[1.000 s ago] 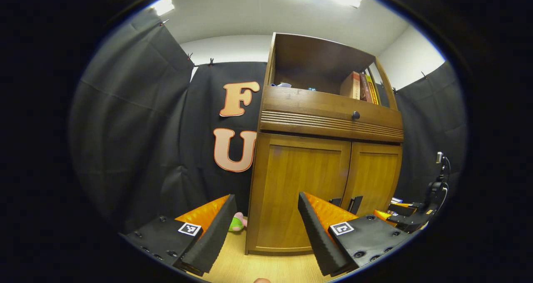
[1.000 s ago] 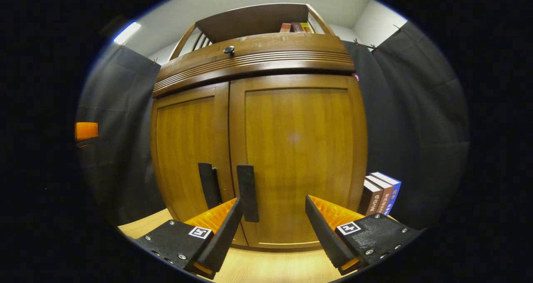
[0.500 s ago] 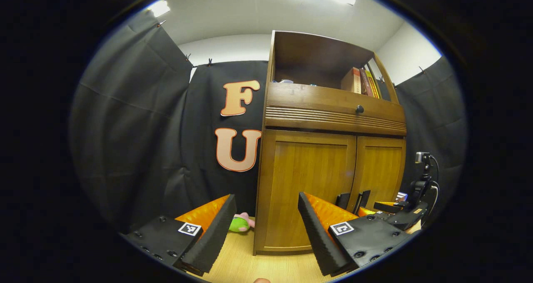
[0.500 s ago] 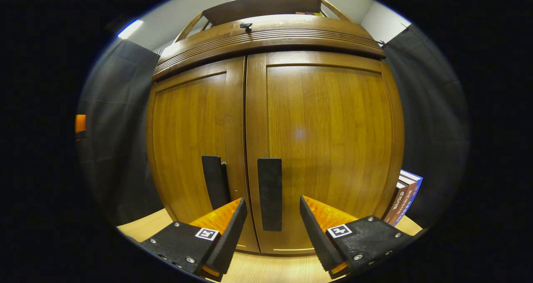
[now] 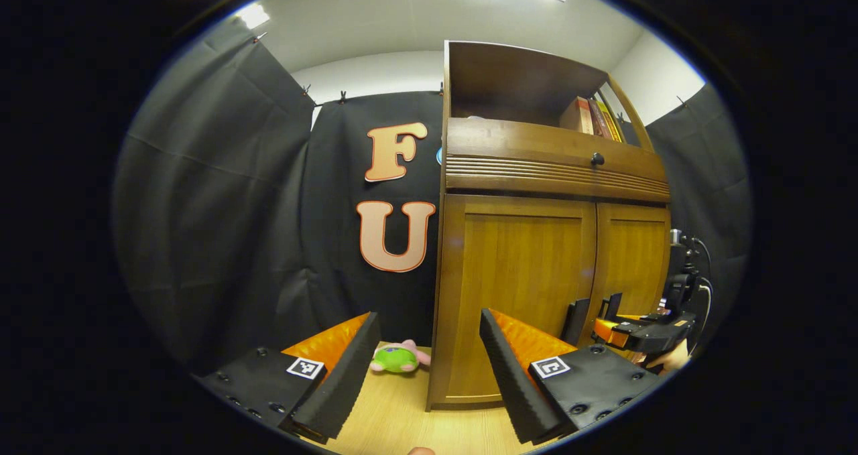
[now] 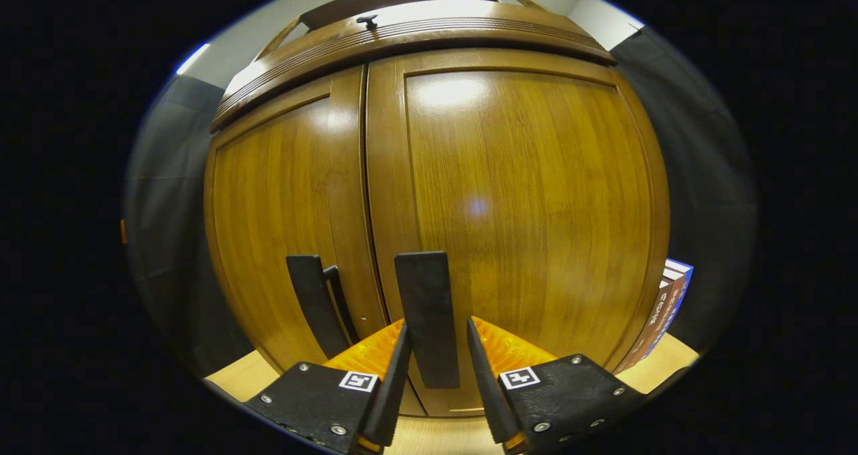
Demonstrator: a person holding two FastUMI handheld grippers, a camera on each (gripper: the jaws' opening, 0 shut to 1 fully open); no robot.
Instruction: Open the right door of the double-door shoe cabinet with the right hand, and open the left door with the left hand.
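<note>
The right gripper point(image 6: 436, 374) stands close against the shoe cabinet point(image 6: 436, 193), its two fingers point(image 6: 395, 381) set to either side of the black handle point(image 6: 425, 317) of the right door point(image 6: 523, 200); the jaws have narrowed about the handle, yet a slim gap shows on each side, so whether the pads press on it cannot be told; in the left gripper view the same gripper point(image 5: 620, 328) shows at the cabinet's front by the two handles, with part of a hand point(image 5: 667, 360) below it. The left door point(image 6: 281, 220) lies just beside, its own black handle point(image 6: 315, 314) untouched; both doors sit closed, meeting at the middle seam.

The left gripper point(image 5: 425, 368) is released, its fingers point(image 5: 345, 368) spread wide, and it hangs well apart from the cabinet point(image 5: 529, 267), facing the cabinet's left front corner; between its fingers the pale wood floor point(image 5: 395, 421) shows, and on that floor, near the cabinet's left side, lies a green and pink plush toy point(image 5: 400, 358).

Above the doors runs a ribbed drawer front point(image 5: 556, 167) with a small dark knob point(image 5: 596, 159); above that an open shelf holds some books point(image 5: 593, 116) at its right end. More books point(image 6: 660, 314) stand on the floor at the cabinet's right side.
</note>
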